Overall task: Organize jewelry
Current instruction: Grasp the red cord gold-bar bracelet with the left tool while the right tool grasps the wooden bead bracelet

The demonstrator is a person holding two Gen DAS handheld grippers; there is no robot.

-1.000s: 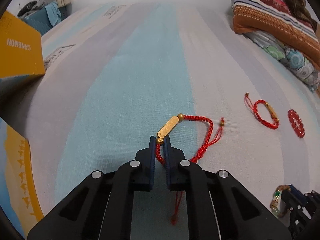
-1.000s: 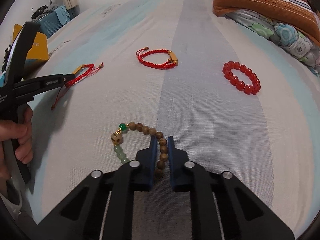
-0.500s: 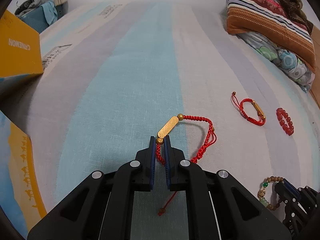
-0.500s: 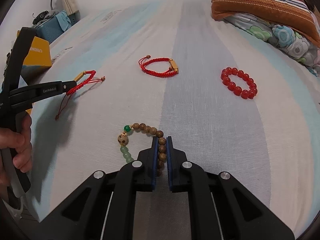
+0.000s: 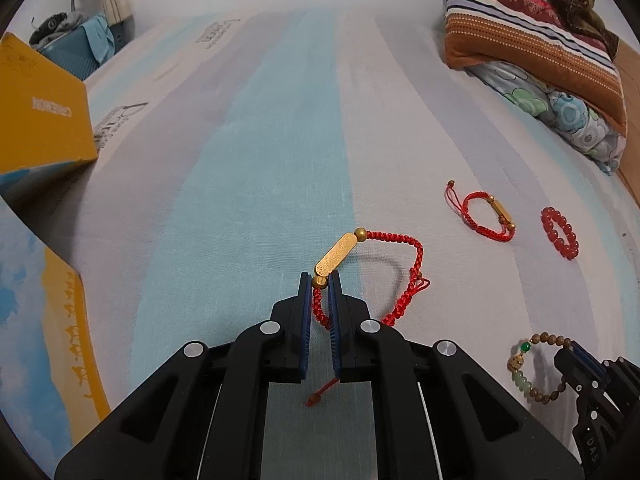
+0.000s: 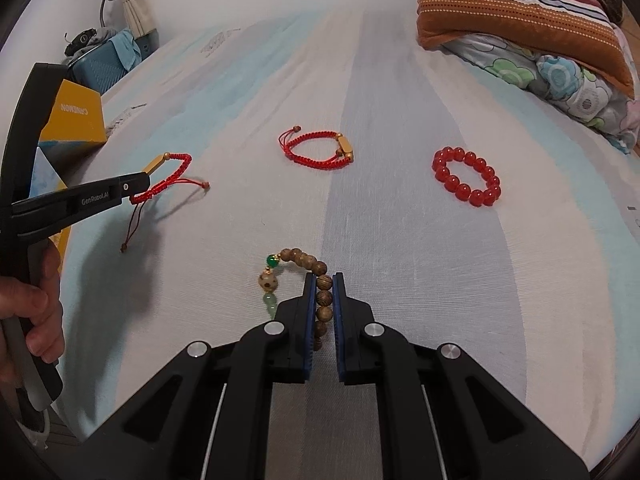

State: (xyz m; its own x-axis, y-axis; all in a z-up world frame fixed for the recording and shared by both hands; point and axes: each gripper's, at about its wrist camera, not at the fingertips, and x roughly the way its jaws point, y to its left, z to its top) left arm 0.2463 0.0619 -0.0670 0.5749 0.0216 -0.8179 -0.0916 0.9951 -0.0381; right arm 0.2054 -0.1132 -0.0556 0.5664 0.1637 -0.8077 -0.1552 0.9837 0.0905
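While the left tool (image 5: 320, 280) clamps a red cord bracelet (image 5: 394, 240) above the bed (image 5: 260, 160), the right tool (image 6: 323, 280) pinches a wooden bead bracelet (image 6: 308, 261).

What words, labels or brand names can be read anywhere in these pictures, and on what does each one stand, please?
"GenRobot.AI": side of the left gripper, in the right wrist view.
"CANEMON", shown mirrored; spelling uncertain: yellow box.
"DAS", cut off: body of the right gripper, in the left wrist view.
Grey print on the bedsheet: too distorted to read.
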